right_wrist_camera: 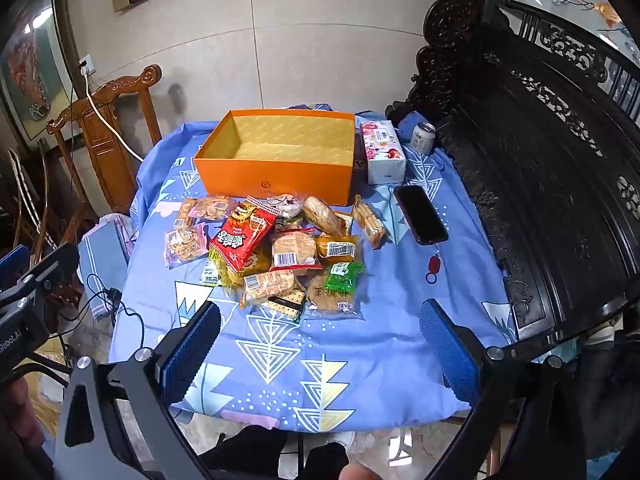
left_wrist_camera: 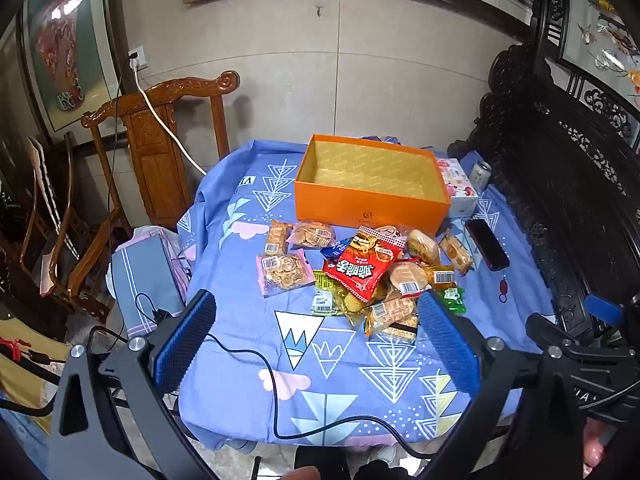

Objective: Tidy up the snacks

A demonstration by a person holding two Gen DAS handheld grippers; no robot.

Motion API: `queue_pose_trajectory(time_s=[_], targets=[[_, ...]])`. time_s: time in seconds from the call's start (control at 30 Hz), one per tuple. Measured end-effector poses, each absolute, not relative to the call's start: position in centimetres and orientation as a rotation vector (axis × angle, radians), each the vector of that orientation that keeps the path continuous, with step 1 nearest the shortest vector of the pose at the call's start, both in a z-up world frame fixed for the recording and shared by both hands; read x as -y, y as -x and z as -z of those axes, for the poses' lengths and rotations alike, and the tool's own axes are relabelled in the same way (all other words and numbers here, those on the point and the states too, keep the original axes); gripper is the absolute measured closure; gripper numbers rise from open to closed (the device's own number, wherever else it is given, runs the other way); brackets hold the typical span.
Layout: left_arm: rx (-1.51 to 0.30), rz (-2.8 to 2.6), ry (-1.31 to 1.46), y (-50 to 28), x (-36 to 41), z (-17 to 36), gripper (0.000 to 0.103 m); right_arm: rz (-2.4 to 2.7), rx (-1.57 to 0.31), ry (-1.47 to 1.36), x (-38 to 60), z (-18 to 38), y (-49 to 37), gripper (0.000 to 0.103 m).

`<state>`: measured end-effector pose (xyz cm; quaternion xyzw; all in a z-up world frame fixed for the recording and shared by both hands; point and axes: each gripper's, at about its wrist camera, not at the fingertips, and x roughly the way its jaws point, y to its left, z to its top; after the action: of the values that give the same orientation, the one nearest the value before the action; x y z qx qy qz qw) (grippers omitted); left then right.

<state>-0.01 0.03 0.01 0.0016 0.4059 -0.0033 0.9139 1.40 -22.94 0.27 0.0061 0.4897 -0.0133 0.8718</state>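
Note:
An empty orange box [left_wrist_camera: 372, 204] [right_wrist_camera: 276, 176] stands at the back of a table under a blue patterned cloth [left_wrist_camera: 248, 344] [right_wrist_camera: 380, 320]. In front of it lies a heap of packaged snacks, with a red crisp bag [left_wrist_camera: 362, 264] [right_wrist_camera: 242, 238] on top, biscuit packs [left_wrist_camera: 286, 270] [right_wrist_camera: 184, 242] at the left and a green packet [right_wrist_camera: 340, 278] at the front. My left gripper [left_wrist_camera: 316, 336] hovers open above the near half of the table, nothing between its blue pads. My right gripper [right_wrist_camera: 320, 340] is also open and holds nothing, short of the heap.
A tissue box [right_wrist_camera: 382, 152], a drink can [right_wrist_camera: 423, 138] and a black phone [right_wrist_camera: 420, 214] with a red key tag lie right of the box. A carved dark wooden bench [right_wrist_camera: 540, 160] runs along the right. A wooden chair [left_wrist_camera: 160, 152] stands at the back left.

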Motion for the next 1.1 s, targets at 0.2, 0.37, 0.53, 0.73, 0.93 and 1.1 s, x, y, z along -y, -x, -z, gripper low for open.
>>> queue_pose_trajectory(time_s=[0.2,0.37,0.53,0.73,0.93,1.1], targets=[[-0.838,0.012,-0.004,0.03,-0.04,-0.01,0.004,0.027,-1.026,-0.014,22.95,-0.34,-1.45,0.003],[-0.839,0.006,-0.005,-0.01,-0.02,0.00,0.004,0.029,-1.028,-0.013,22.96,-0.43,-1.44,0.003],[-0.840,0.006,-0.004,0.02,-0.02,-0.01,0.004,0.029,-1.030,-0.012,22.95,-0.47,-1.51,0.003],[-0.840,0.008,-0.005,0.05,0.01,-0.03,0.004,0.031,-1.031,-0.013,22.86,-0.16,-1.44,0.003],[-0.841,0.009,-0.003,0.03,0.14,0.20,0.004,0.028,-1.032,-0.014,22.91,-0.07,-1.57,0.003],[-0.842,0.010,-0.005,0.00,0.15,0.20,0.004,0.029,-1.032,-0.014,22.94,-0.04,-1.58,0.003]])
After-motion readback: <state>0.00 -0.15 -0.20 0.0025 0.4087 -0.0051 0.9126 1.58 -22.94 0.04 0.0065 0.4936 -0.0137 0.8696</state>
